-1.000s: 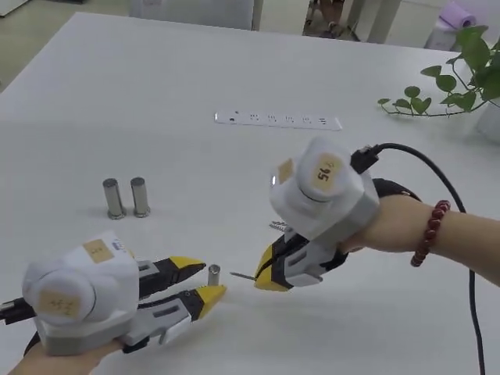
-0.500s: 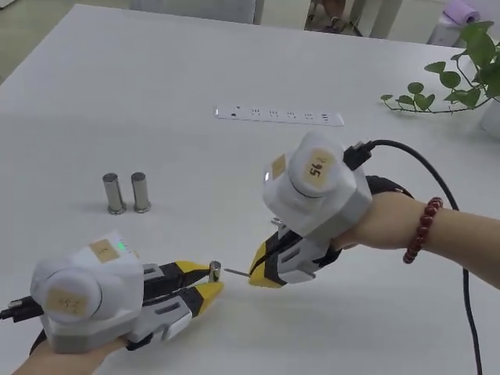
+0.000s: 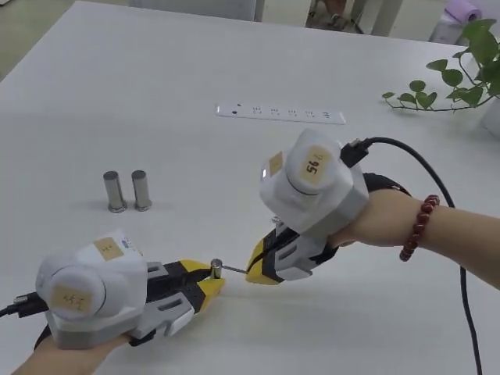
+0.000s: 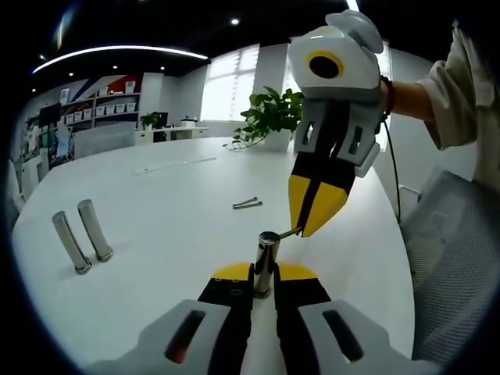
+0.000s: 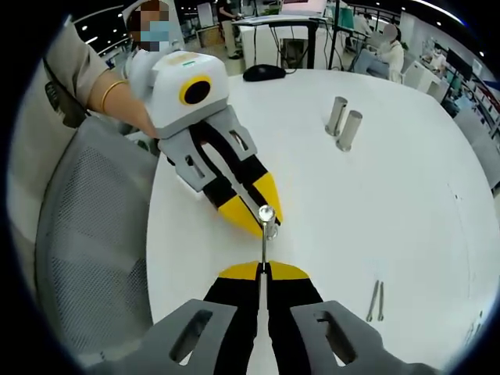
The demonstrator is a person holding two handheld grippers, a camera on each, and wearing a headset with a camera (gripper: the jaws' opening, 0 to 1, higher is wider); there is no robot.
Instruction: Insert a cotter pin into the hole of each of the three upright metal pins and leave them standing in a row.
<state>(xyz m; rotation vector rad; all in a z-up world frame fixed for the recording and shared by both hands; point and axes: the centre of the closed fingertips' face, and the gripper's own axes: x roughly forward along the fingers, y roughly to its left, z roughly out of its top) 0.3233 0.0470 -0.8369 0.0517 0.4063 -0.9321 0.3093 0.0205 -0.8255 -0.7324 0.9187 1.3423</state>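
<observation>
Two pins (image 3: pixel 115 191) stand side by side on the table (image 3: pixel 234 70), well apart from your grippers. Your left gripper (image 3: pixel 209 280) clamps the third pin (image 3: pixel 214 269) upright. Your right gripper (image 3: pixel 254 273) pinches a cotter pin (image 3: pixel 233 269), its tip at that pin's top. The right gripper's sticker (image 3: pixel 315 164) reads "56".

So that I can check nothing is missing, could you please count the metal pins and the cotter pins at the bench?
Metal pins: 3 (two standing together, one held in the left gripper)
Cotter pins: 3 (one held in the right gripper, two lying loose on the table)
Total: 6
</observation>
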